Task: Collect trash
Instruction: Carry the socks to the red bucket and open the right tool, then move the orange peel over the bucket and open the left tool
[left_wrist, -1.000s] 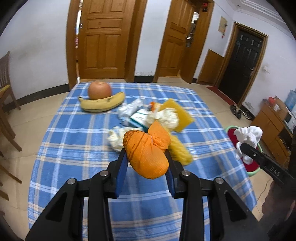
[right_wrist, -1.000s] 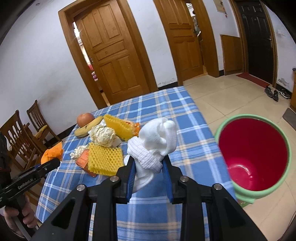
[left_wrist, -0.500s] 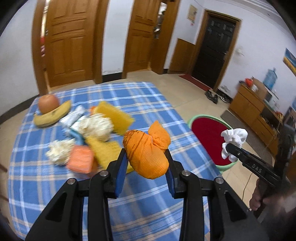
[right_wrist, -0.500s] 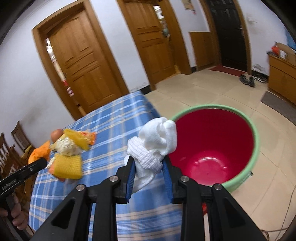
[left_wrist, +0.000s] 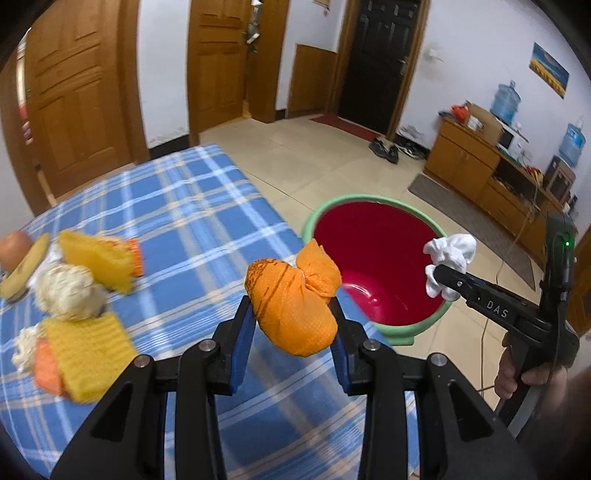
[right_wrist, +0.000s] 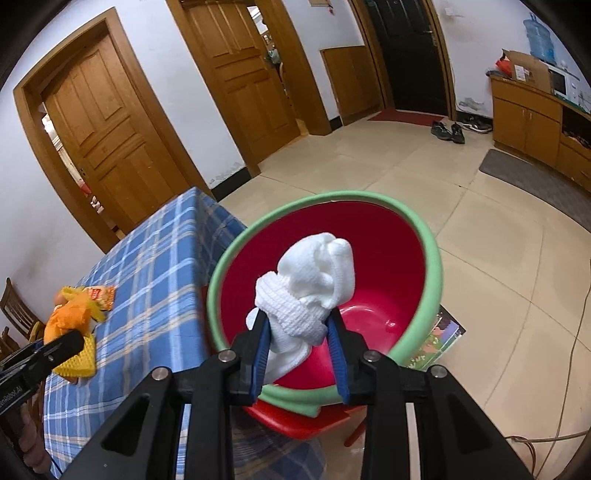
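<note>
The left gripper (left_wrist: 293, 328) pinches a knotted orange mesh-cloth bundle (left_wrist: 293, 306) between its blue pads above the edge of the checked blue tablecloth (left_wrist: 177, 206). The right gripper (right_wrist: 298, 334), whose jaws have just been easing apart, has a balled white ribbed sock (right_wrist: 308, 284) between its pads, over the glossy red basin (right_wrist: 384, 266) with its rounded green rim. Farther back on the cloth lie yellow foam netting (left_wrist: 86, 350), a crumpled pale paper wad (left_wrist: 66, 291), a banana (left_wrist: 22, 271) and an apple (left_wrist: 13, 249).
</note>
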